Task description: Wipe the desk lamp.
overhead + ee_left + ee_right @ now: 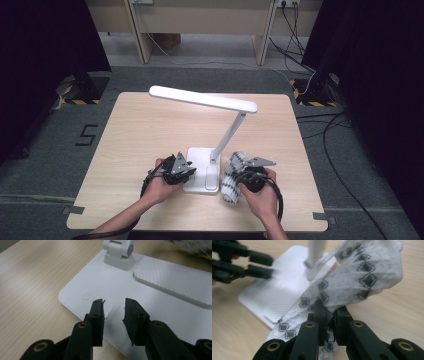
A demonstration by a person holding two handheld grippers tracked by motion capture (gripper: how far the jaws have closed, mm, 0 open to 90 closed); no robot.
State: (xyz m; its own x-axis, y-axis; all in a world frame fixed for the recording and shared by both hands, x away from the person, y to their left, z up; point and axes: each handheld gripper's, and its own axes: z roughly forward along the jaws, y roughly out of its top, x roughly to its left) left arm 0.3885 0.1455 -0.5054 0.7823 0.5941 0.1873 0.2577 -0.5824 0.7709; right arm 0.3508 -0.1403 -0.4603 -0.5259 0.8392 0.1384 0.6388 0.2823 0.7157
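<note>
Right gripper [329,312] is clenched on a white patterned cloth [362,272], right of the desk lamp's base [202,167] at the near edge. Left gripper [113,312] is parted, bracing that base. Likely wiping step; next: drag the cloth across the base, then the lamp arm [230,131] beyond.

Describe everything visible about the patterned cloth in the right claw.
The cloth is white, soft and fuzzy-looking, with rows of small black diamond motifs. It is bunched and crumpled, not folded. The right claw is shut on its lower part. One end trails down onto the wooden table; the rest lies beside and partly over the white lamp base.
</note>
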